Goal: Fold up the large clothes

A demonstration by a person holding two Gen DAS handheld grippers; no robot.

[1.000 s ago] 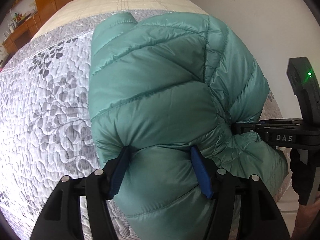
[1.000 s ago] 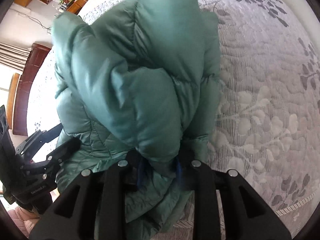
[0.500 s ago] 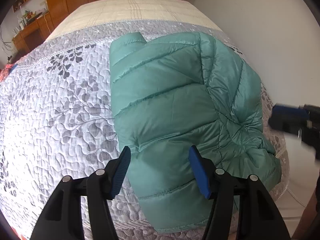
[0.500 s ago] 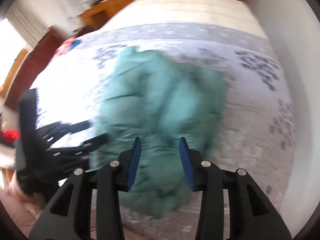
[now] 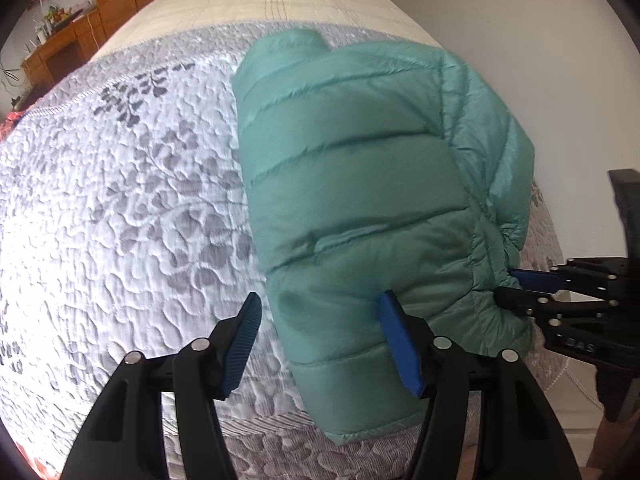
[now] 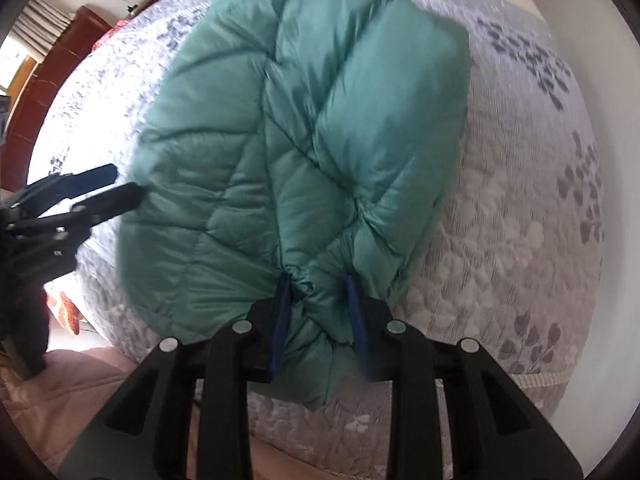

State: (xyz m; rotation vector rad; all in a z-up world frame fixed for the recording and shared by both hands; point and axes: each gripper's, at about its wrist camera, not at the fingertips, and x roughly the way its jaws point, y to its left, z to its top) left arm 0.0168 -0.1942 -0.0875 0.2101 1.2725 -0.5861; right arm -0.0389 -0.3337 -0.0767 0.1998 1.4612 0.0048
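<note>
Right gripper [image 6: 318, 316] fingers pinch the jacket [image 5: 360, 184] hem, just closing; left gripper [image 5: 320, 344] released; smooth bundle flat.

1. It's a bed [image 5: 120, 220], covered with a white quilted bedspread [image 6: 520, 208] that has a grey leaf print all over.
2. Far end of the bed shows a plain cream cover [image 5: 260, 8].
3. Lying right on the bedspread near the edge: a folded teal puffer jacket [image 5: 352, 168], puffy, quilted seams up.
</note>
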